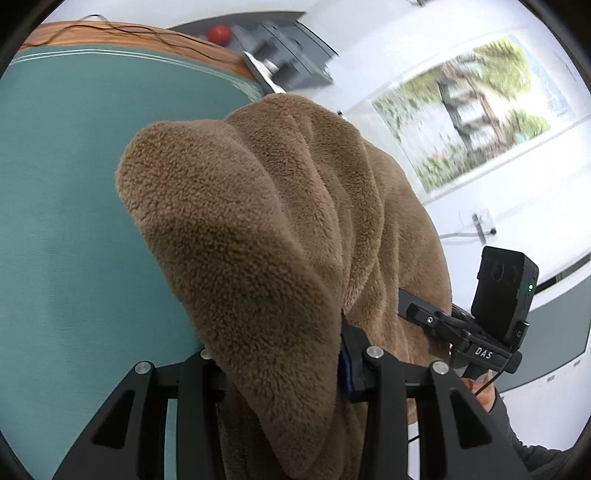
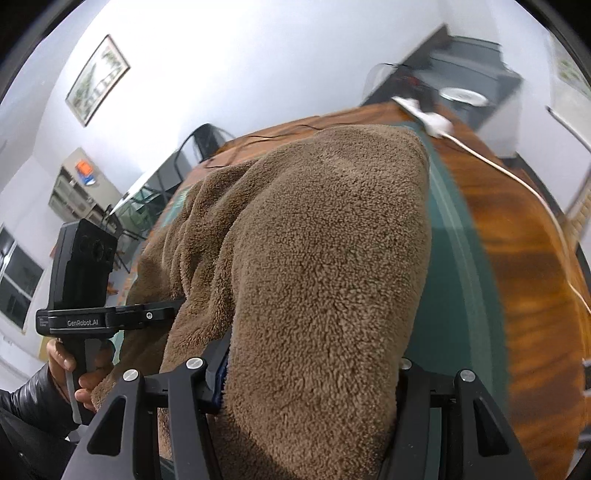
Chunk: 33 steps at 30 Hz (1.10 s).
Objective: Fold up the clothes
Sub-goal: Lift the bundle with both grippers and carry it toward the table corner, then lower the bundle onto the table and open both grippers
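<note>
A brown fleece garment (image 1: pixel 266 229) hangs lifted above a teal mat (image 1: pixel 62 206). My left gripper (image 1: pixel 284 373) is shut on one edge of it; the fleece drapes over the jaws and hides the fingertips. My right gripper (image 2: pixel 306 373) is shut on another edge of the same garment (image 2: pixel 321 258), its fingertips also buried in the pile. The right gripper's body shows in the left wrist view (image 1: pixel 476 343), close beside the cloth. The left gripper's body shows in the right wrist view (image 2: pixel 103 317), held by a hand.
The teal mat (image 2: pixel 454 280) lies on a wooden table (image 2: pixel 532 280). A white cable (image 2: pixel 517 181) and a white power strip (image 2: pixel 428 114) lie on the table. Dark cables (image 1: pixel 122 31) run along its far edge. Grey furniture (image 1: pixel 288 55) stands behind.
</note>
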Each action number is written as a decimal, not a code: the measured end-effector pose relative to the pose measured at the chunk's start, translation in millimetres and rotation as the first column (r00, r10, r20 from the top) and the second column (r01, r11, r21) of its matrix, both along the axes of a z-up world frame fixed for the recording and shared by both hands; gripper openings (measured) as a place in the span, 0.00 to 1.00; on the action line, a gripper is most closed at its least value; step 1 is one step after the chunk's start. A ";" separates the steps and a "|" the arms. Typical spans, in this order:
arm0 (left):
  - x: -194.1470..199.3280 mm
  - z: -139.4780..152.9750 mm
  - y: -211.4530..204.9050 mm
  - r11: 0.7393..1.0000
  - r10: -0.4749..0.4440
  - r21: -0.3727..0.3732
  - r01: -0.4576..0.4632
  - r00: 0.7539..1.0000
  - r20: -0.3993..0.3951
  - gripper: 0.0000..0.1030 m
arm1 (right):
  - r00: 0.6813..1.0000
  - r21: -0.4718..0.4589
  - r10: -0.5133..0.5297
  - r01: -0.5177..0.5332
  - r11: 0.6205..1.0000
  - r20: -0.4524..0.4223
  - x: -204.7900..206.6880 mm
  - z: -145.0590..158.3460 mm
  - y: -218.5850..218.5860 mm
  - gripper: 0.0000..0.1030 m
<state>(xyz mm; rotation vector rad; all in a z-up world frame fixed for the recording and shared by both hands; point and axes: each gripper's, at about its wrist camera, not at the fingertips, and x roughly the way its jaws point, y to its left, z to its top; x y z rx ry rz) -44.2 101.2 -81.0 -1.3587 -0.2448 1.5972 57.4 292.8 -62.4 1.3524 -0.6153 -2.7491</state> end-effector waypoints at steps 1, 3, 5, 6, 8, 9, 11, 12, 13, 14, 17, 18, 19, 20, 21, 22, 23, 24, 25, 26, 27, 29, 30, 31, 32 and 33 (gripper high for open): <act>9.8 -0.7 13.9 1.000 -0.011 -0.005 0.011 1.000 -0.003 0.41 | 1.000 0.002 -0.013 0.013 1.000 0.008 8.9 -2.2 10.0 0.56; 26.0 -2.4 37.9 1.000 -0.029 -0.008 0.029 1.000 -0.006 0.41 | 0.999 0.011 -0.042 0.041 0.999 0.021 26.5 -6.7 30.4 0.56; 37.0 -3.2 56.3 0.999 -0.045 -0.011 0.045 0.999 -0.011 0.41 | 0.997 0.024 -0.069 0.068 0.997 0.026 42.4 -7.5 47.4 0.56; 42.0 -3.5 65.0 0.998 -0.053 -0.013 0.053 0.998 -0.014 0.41 | 0.997 0.026 -0.078 0.077 0.997 0.028 49.3 -7.9 55.8 0.56; 43.4 -6.0 86.3 0.997 -0.068 -0.026 0.067 0.997 -0.028 0.41 | 0.995 0.031 -0.097 0.096 0.995 0.032 62.9 -8.6 72.3 0.56; 42.2 -8.1 94.5 0.997 -0.076 -0.036 0.074 0.996 -0.036 0.41 | 0.994 0.038 -0.100 0.098 0.994 0.038 70.2 -11.6 81.7 0.56; 45.5 -13.7 106.5 0.994 -0.086 -0.066 0.083 0.995 -0.054 0.41 | 0.993 0.046 -0.107 0.105 0.993 0.050 79.7 -17.2 96.0 0.56; 47.0 -17.5 110.5 0.993 -0.091 -0.086 0.085 0.994 -0.062 0.41 | 0.992 0.039 -0.112 0.110 0.993 0.062 79.6 -21.7 101.5 0.56; 48.6 -21.4 114.5 0.991 -0.095 -0.106 0.087 0.993 -0.069 0.41 | 0.990 0.035 -0.118 0.116 0.993 0.075 84.1 -29.5 111.4 0.57; 50.4 -24.9 117.8 0.988 -0.101 -0.125 0.091 0.992 -0.080 0.42 | 0.988 0.032 -0.124 0.121 0.992 0.090 84.9 -36.6 114.9 0.58; 55.4 -29.1 122.5 0.982 -0.123 -0.159 0.103 0.985 -0.120 0.45 | 0.981 0.022 -0.147 0.146 0.989 0.127 86.4 -56.5 121.6 0.69; 55.6 -28.6 122.7 0.981 -0.126 -0.164 0.104 0.984 -0.128 0.48 | 0.978 0.018 -0.156 0.155 0.988 0.138 86.8 -62.9 123.2 0.72; 54.7 -27.9 122.6 0.980 -0.127 -0.171 0.103 0.983 -0.131 0.53 | 0.977 0.014 -0.166 0.165 0.986 0.135 88.5 -65.7 126.1 0.78; 53.5 -27.4 121.1 0.978 -0.123 -0.183 0.098 0.983 -0.135 0.61 | 0.976 0.012 -0.174 0.174 0.985 0.133 89.1 -66.2 127.6 0.79; 51.8 -26.3 119.9 0.977 -0.116 -0.196 0.088 0.983 -0.141 0.64 | 0.974 0.010 -0.183 0.183 0.983 0.130 89.7 -66.6 129.1 0.79; 51.2 -25.6 115.9 0.976 -0.109 -0.205 0.077 0.983 -0.149 0.69 | 0.975 0.020 -0.185 0.184 0.983 0.126 90.6 -64.3 128.7 0.79; 49.9 -23.6 112.1 0.975 -0.101 -0.211 0.066 0.982 -0.159 0.71 | 0.975 0.030 -0.186 0.184 0.982 0.123 91.5 -62.0 128.2 0.79; 48.0 -20.9 109.1 0.975 -0.092 -0.217 0.053 0.981 -0.170 0.71 | 0.976 0.044 -0.184 0.180 0.983 0.118 92.5 -59.2 127.3 0.79; 48.2 -15.6 105.6 0.973 -0.083 -0.227 0.038 0.977 -0.196 0.73 | 0.974 0.079 -0.198 0.190 0.979 0.109 96.2 -55.3 124.7 0.79; 49.4 -9.2 101.8 0.971 -0.076 -0.238 0.020 0.970 -0.230 0.75 | 0.972 0.114 -0.211 0.200 0.973 0.099 99.9 -51.3 122.0 0.79; 50.6 -2.8 98.0 0.969 -0.069 -0.249 0.002 0.962 -0.263 0.76 | 0.970 0.149 -0.225 0.210 0.966 0.088 103.6 -47.4 119.4 0.79; 63.2 11.0 93.7 0.955 -0.087 -0.296 -0.031 0.923 -0.375 0.77 | 0.968 0.214 -0.246 0.229 0.950 0.055 113.9 -36.5 109.5 0.79; 70.9 13.4 92.6 0.949 -0.102 -0.314 -0.035 0.907 -0.409 0.78 | 0.967 0.245 -0.253 0.238 0.940 0.032 120.6 -29.5 102.2 0.79; 77.2 12.8 93.7 0.946 -0.114 -0.323 -0.030 0.901 -0.418 0.78 | 0.966 0.275 -0.260 0.247 0.929 0.010 127.2 -22.5 94.8 0.79; 83.5 12.3 94.7 0.943 -0.127 -0.333 -0.025 0.895 -0.427 0.80 | 0.964 0.305 -0.266 0.257 0.917 -0.013 133.8 -15.4 87.5 0.79; 89.8 11.7 95.8 0.939 -0.140 -0.343 -0.020 0.889 -0.436 0.80 | 0.962 0.334 -0.271 0.267 0.904 -0.036 140.5 -8.4 80.2 0.79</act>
